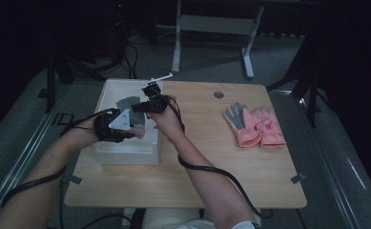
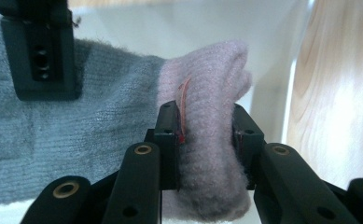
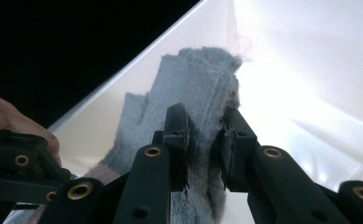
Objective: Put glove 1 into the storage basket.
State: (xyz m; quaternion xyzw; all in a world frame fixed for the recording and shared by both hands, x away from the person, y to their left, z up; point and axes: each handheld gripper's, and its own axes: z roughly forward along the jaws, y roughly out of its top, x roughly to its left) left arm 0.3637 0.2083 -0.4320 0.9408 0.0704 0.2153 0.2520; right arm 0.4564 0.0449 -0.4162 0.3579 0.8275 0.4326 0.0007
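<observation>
High view: white box (image 1: 126,155) holds grey-and-pink glove (image 1: 128,106).

The high view is dim and slightly soft; the room beyond the table (image 1: 250,157) falls to near black from 9 through 12 to 3 o'clock, and a pale streak of glare runs along the floor at 4 o'clock. In the left gripper view, the table wood at 3 o'clock washes out to white and the near black jaws are blurred. In the right gripper view, the white box (image 3: 310,70) blows out at 2 o'clock, while 10 o'clock is black.
</observation>
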